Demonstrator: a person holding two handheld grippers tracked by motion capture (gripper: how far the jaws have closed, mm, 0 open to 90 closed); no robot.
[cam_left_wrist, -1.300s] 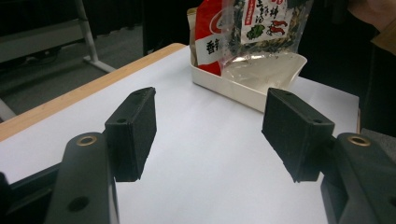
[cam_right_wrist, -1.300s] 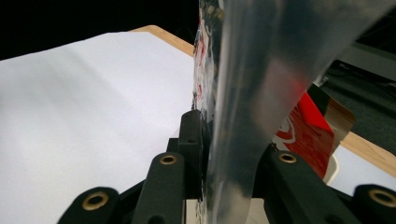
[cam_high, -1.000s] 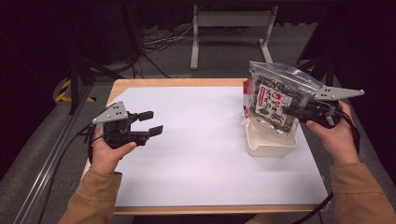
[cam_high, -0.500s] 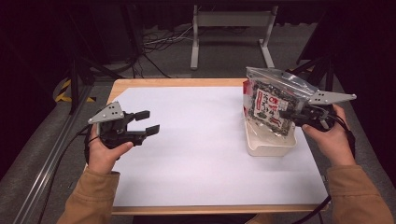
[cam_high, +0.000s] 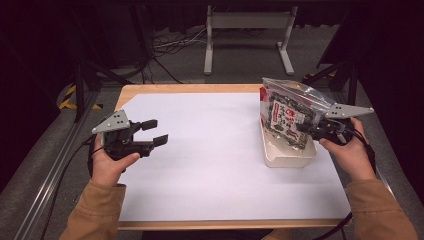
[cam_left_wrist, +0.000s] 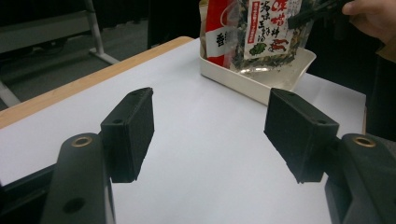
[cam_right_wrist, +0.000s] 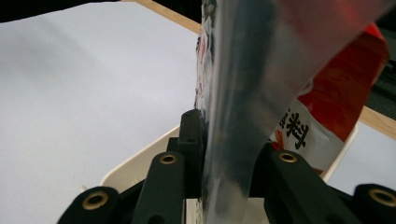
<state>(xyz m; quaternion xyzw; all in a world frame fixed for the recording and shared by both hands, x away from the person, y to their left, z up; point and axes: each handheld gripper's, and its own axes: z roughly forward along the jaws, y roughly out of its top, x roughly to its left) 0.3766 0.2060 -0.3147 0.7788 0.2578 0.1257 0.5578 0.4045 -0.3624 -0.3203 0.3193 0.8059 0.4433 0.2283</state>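
White tray (cam_high: 280, 159) holding upright snack bag (cam_high: 286, 117), right tool (cam_high: 306, 131) clamping bag; left tool (cam_high: 156, 133) wide

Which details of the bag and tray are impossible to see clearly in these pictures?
- Bag top: cut off by the upper edge in the left gripper view.
- Bag print: too small in the high view; blurred at close range in the right gripper view.
- Tray inside: hidden by the bag in the high view.
- Right gripper jaw pads: covered by the bag in the right gripper view.

One clear plastic snack bag (cam_high: 287, 116), one shallow white plastic tray (cam_high: 290, 156), two black two-jaw grippers (cam_high: 150, 132) (cam_high: 306, 129).
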